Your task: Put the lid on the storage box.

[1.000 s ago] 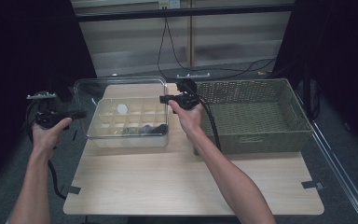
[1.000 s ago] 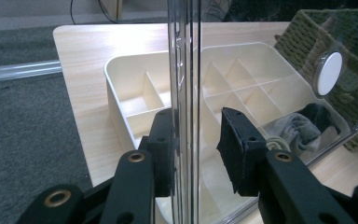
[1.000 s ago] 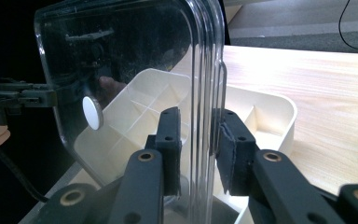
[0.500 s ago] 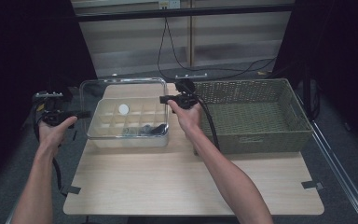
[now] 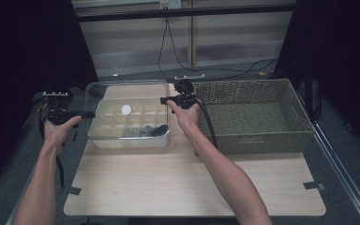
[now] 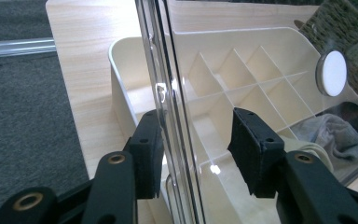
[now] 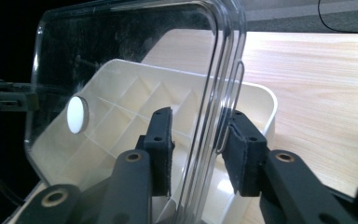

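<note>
Currently: clear lid [image 5: 127, 96] flanked by both tools above the divided cream tray [image 5: 104, 108] on the desk [image 5: 168, 187].
Left tool [image 6: 193, 140] and right tool [image 7: 198, 142] have just been opening; lid edge is straddled, pads parted. No legible writing is found.

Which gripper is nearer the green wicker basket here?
Right. The right gripper is at the clear lid's right edge, beside the basket; the left gripper is at its far edge.
</note>
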### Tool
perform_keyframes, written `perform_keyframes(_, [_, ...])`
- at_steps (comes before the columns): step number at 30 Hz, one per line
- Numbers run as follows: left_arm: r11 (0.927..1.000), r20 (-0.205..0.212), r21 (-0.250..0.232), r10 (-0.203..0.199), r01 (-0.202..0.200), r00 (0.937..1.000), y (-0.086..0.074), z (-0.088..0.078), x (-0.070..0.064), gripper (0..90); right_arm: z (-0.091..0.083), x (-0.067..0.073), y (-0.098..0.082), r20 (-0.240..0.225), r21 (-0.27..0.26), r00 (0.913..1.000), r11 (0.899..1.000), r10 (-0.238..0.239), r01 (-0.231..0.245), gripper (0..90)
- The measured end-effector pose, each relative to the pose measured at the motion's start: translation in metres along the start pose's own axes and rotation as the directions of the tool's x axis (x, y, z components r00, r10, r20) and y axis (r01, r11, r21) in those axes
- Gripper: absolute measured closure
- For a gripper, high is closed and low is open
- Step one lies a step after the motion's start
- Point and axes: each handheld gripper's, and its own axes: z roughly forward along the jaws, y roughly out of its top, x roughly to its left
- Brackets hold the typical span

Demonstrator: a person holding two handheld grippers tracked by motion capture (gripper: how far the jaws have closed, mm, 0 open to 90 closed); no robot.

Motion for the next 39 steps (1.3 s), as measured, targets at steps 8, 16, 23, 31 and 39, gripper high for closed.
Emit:
perform_keyframes(8, [0.9997, 0.009, 0.013, -0.021, 0.021, 0.9997, 0.000, 0.011, 0.006, 51.1, 0.014, -0.004, -0.002, 0.043, 0.033, 0.9991, 0.999, -0.003, 0.002, 57.5])
perform_keyframes(16, [0.9991, 0.011, 0.029, -0.032, 0.031, 0.9994, 0.001, 0.021, 0.009, 46.4, 0.024, -0.004, -0.004, 0.074, 0.060, 0.9972, 0.998, 0.001, -0.005, 53.7])
perform_keyframes(23, [0.9986, 0.007, 0.032, -0.042, 0.042, 0.9991, 0.001, 0.026, 0.011, 44.6, 0.029, -0.005, -0.006, 0.094, 0.071, 0.9954, 0.997, 0.019, -0.026, 51.6])
perform_keyframes(31, [0.9979, -0.003, 0.044, -0.047, 0.047, 0.9989, -0.001, 0.032, 0.013, 43.1, 0.039, -0.011, -0.010, 0.105, 0.090, 0.9930, 0.994, 0.055, -0.064, 48.7])
perform_keyframes(39, [0.9974, -0.018, 0.053, -0.047, 0.048, 0.9987, -0.002, 0.036, 0.014, 42.2, 0.044, -0.013, -0.013, 0.116, 0.112, 0.9919, 0.992, 0.051, -0.064, 46.7])
